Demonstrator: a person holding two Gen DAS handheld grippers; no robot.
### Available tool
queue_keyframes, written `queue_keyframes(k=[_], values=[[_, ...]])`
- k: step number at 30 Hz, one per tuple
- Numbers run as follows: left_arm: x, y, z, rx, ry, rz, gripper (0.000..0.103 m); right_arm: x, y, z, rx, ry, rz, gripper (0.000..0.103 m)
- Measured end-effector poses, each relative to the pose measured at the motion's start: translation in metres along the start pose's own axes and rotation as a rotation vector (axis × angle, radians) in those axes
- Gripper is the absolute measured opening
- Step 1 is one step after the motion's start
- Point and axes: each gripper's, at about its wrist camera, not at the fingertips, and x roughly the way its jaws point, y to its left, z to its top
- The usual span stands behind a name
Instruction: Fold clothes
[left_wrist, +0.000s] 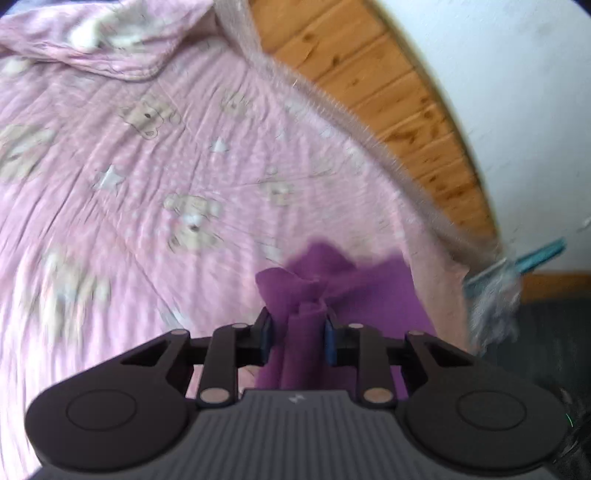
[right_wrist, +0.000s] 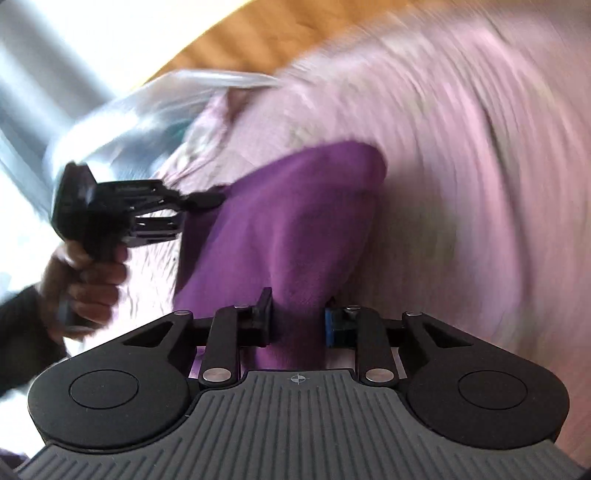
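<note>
Purple garment (right_wrist: 295, 221), bunched, edges blurred, w/ both hand-held grippers.

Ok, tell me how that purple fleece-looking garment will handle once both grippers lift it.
The purple fleece-looking garment is likely floppy: it bunches between the left gripper fingers. It probably sags between grips, draping from the right gripper. Its matte surface suggests little slipping.

Colours and patterns

Garment (left_wrist: 321, 269) solid purple; bedspread (left_wrist: 147, 177) pink with beige bears and white stars; claws black, blue pads (left_wrist: 330, 341).
</note>
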Motion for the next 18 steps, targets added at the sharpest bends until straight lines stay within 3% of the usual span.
queue_keyframes(k=[2, 5, 6, 7, 8, 9, 10, 12, 13, 17, 18], values=[[-0.014, -0.021, -0.026, -0.056, 0.003, 0.016, 0.029, -0.015, -0.01, 0.047, -0.166, 0.05, -0.005, 0.024], [0.029, -0.034, -0.046, -0.043, 0.013, 0.202, 0.037, 0.014, -0.048, 0.092, -0.23, 0.141, -0.026, 0.032], [0.046, -0.031, -0.047, 0.001, -0.02, 0.282, 0.035, 0.031, -0.059, 0.104, -0.217, 0.157, -0.058, 0.043], [0.058, -0.028, -0.047, 0.042, -0.051, 0.346, 0.036, 0.047, -0.067, 0.11, -0.185, 0.139, -0.137, 0.047], [0.061, -0.022, -0.045, 0.059, -0.062, 0.344, 0.037, 0.062, -0.074, 0.114, -0.146, 0.108, -0.234, 0.045], [0.058, -0.019, -0.041, 0.066, -0.06, 0.332, 0.036, 0.063, -0.074, 0.112, -0.111, 0.065, -0.297, 0.037], [0.046, -0.02, -0.039, 0.081, -0.078, 0.329, 0.034, 0.06, -0.072, 0.107, -0.077, 0.017, -0.346, 0.036], [0.025, -0.027, -0.038, 0.138, -0.126, 0.286, 0.035, 0.034, -0.057, 0.086, 0.004, -0.124, -0.308, 0.036], [0.028, -0.029, -0.037, 0.165, -0.119, 0.256, 0.035, 0.03, -0.052, 0.076, 0.024, -0.145, -0.297, 0.036], [0.039, -0.037, -0.032, 0.271, -0.091, 0.136, 0.034, 0.033, -0.038, 0.038, 0.068, -0.152, -0.281, 0.031], [0.05, -0.031, -0.031, 0.296, -0.064, 0.165, 0.035, 0.034, -0.034, 0.028, 0.079, -0.154, -0.277, 0.028]])
